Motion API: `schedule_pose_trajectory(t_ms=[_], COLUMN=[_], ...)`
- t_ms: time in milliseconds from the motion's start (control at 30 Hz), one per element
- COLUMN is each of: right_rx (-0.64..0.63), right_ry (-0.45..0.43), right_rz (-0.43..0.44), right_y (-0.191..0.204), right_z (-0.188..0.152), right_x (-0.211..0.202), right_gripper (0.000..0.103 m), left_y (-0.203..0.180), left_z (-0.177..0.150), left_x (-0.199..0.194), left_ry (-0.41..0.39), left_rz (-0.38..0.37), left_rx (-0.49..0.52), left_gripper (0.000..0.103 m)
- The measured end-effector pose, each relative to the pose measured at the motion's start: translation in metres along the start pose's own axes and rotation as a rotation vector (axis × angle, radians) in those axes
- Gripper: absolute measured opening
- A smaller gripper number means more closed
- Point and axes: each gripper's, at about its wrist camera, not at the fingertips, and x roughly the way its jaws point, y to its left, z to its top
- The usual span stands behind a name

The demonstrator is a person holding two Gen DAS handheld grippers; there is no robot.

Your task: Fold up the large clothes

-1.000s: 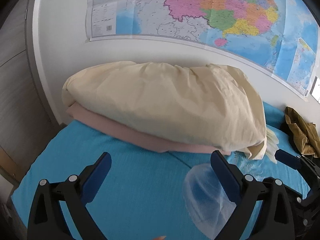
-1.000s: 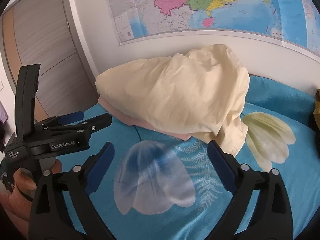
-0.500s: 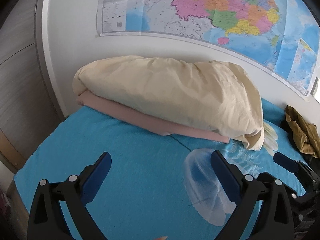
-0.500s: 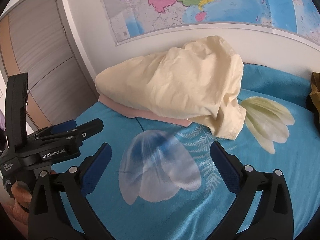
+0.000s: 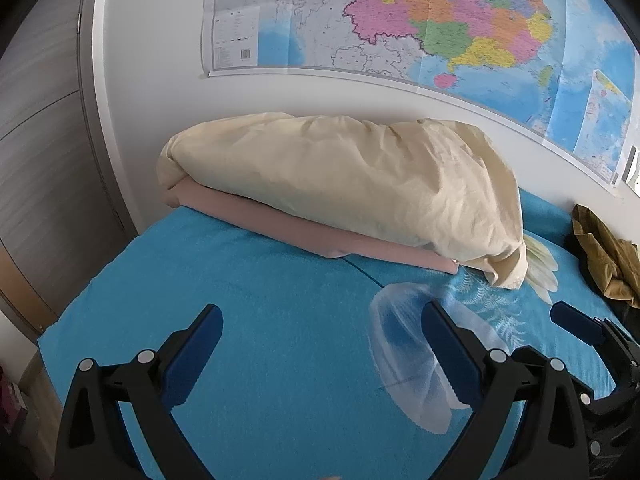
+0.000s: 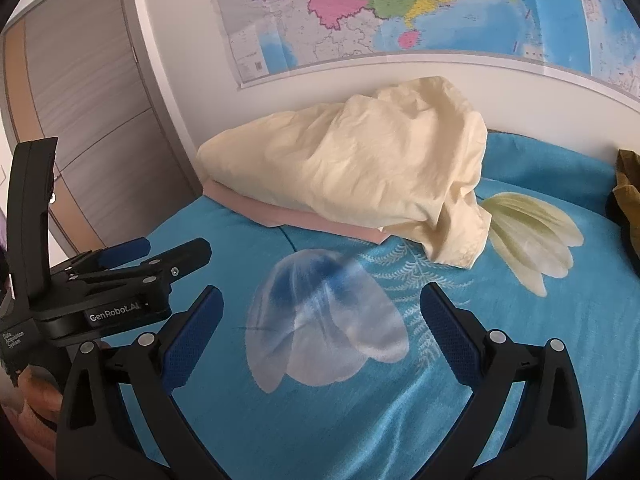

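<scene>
A rumpled cream cloth [image 5: 340, 184] [image 6: 360, 168] lies bundled on top of a flat folded pink cloth [image 5: 280, 224] [image 6: 288, 216] at the far side of the bed, against the wall. My left gripper [image 5: 320, 332] is open over the blue bedspread [image 5: 260, 300], well short of the pile and holding nothing. My right gripper [image 6: 320, 312] is open too, empty, over the pale flower print. The left gripper's body [image 6: 120, 280] shows at the left of the right wrist view, with a hand under it.
A crumpled olive-brown garment [image 5: 604, 256] [image 6: 628, 184] lies at the bed's right edge. A big map [image 5: 400, 20] hangs on the white wall behind. A grey wardrobe [image 6: 80, 120] stands at the left, close to the bed's corner.
Both grippers have drawn back from the pile, which now sits farther off and higher in both views. More of the bedspread shows. Both stay open.
</scene>
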Motion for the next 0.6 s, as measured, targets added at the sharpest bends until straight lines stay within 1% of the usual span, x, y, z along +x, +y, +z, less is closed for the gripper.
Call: schedule_pose_trajectory(t_ms=[600], right_rx=[-0.014], right_ry=[-0.021], right_rz=[-0.003], right_y=[0.005], right_z=[-0.005], right_x=[-0.01], right_gripper=[0.097], left_y=[-0.005], left_z=[-0.008], left_x=[-0.014], left_ry=[-0.014], left_rz=[0.013], left_rx=[0.003], left_gripper=[0.096])
